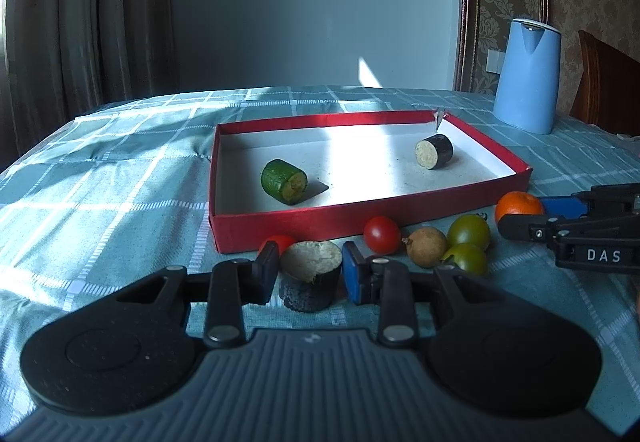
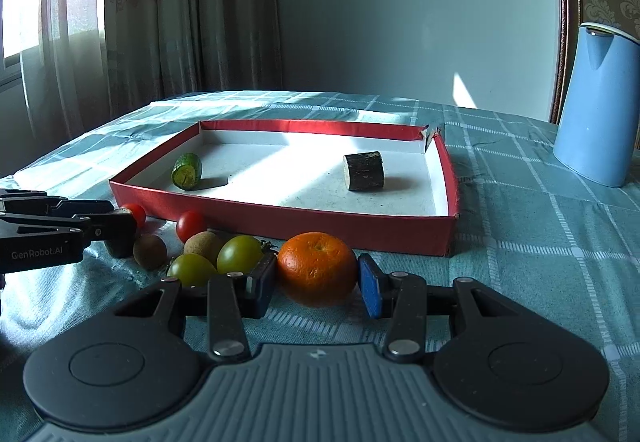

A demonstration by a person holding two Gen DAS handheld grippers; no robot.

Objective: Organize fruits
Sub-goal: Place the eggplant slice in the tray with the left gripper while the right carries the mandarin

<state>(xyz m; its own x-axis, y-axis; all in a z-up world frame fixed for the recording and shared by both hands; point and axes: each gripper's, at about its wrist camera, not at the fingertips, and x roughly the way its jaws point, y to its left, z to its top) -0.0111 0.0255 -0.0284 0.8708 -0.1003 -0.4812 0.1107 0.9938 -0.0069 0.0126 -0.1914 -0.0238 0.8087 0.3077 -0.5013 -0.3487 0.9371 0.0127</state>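
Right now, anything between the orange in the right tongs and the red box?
Nothing visible. The orange sits between the right tongs, with only the low near wall of the red box directly ahead to lift over.

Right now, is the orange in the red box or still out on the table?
Out. The orange sits on the tablecloth in front of the red box, between the right gripper pads.

Both wrist cameras sit low over the checked tablecloth [image 1: 100, 161], looking forward and slightly down along their own fingers toward the far wall. The left view stands close behind a dark eggplant chunk [image 1: 311, 276], the right view close behind an orange [image 2: 317, 268]. Both share the red tray [image 1: 360, 224], the fruit row and the blue kettle [image 2: 600, 113].
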